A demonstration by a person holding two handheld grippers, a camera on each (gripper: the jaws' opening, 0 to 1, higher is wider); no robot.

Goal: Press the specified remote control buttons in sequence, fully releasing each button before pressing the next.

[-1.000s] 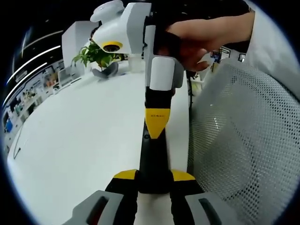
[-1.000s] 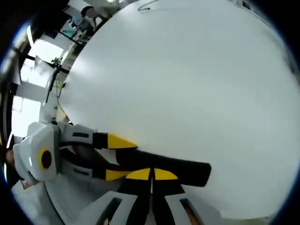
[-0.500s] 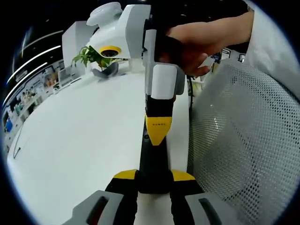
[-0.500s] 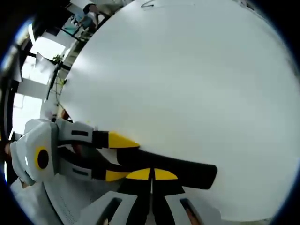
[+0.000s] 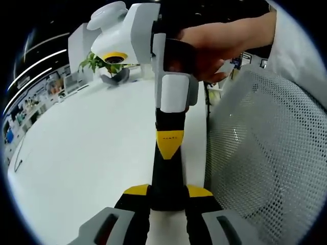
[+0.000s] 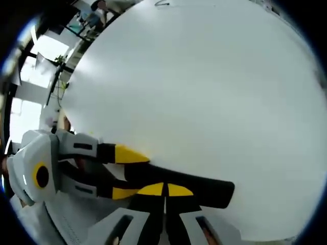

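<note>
One black remote control [image 5: 166, 176] is in play, a long slim bar, and both claws are on it. In the left gripper view the left gripper [image 5: 167, 196] is clamped on the remote's near end, its two yellow-tipped jaws pressed against either side of the black body. The remote runs straight ahead from that claw, over the white table [image 5: 87, 153].

Ahead of the left claw, the right gripper [image 5: 169, 144] comes down onto the remote from above, held by a person's hand [image 5: 219, 43]. Its yellow tip carries a small line of dark lettering, too small to read. The tip sits on the remote's top face, with the two jaws brought together to a single point.

In the right gripper view the remote [image 6: 204, 186] lies crosswise just ahead of the right gripper [image 6: 164, 190], whose two yellow tips meet with no gap and rest on the black bar. To that claw's left the left gripper [image 6: 122, 171] grips the remote's end, one yellow jaw above it and one below.

To the right of the left claw stands one white mesh chair back [image 5: 265, 158]. Far ahead of it, one green potted plant [image 5: 102, 61] sits at the table's far edge.
</note>
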